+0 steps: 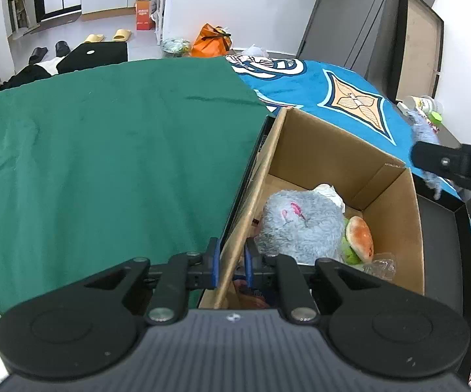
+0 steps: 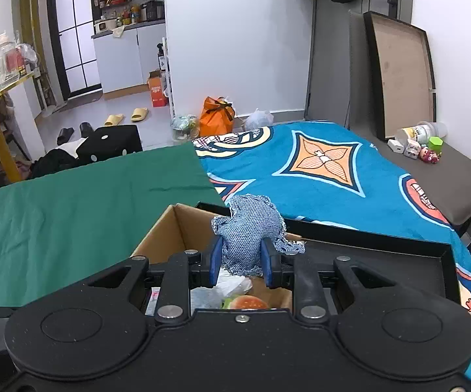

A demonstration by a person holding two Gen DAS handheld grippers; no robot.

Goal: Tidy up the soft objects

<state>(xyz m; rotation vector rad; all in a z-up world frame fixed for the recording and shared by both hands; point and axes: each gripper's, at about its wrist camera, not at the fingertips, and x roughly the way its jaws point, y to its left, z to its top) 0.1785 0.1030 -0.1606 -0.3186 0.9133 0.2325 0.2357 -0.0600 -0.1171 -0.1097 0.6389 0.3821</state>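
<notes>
An open cardboard box (image 1: 395,215) stands on the bed, in a black tray (image 1: 460,228). In it lie a grey plush toy (image 1: 300,225), a plush burger (image 1: 361,233) and clear plastic wrap. My left gripper (image 1: 232,263) is shut on the box's left wall flap (image 1: 258,189). My right gripper (image 2: 241,261) is shut on a blue denim soft toy (image 2: 251,228) and holds it above the box (image 2: 170,232). The right gripper also shows in the left wrist view (image 1: 447,163) at the right edge with the denim toy (image 1: 423,130).
A green cloth (image 1: 104,150) covers the bed's left part, a blue patterned blanket (image 2: 320,166) the right. A framed board (image 2: 398,78) leans on the wall. Small toys and jars (image 2: 418,142) sit at the far right. An orange bag (image 2: 217,116) stands on the floor.
</notes>
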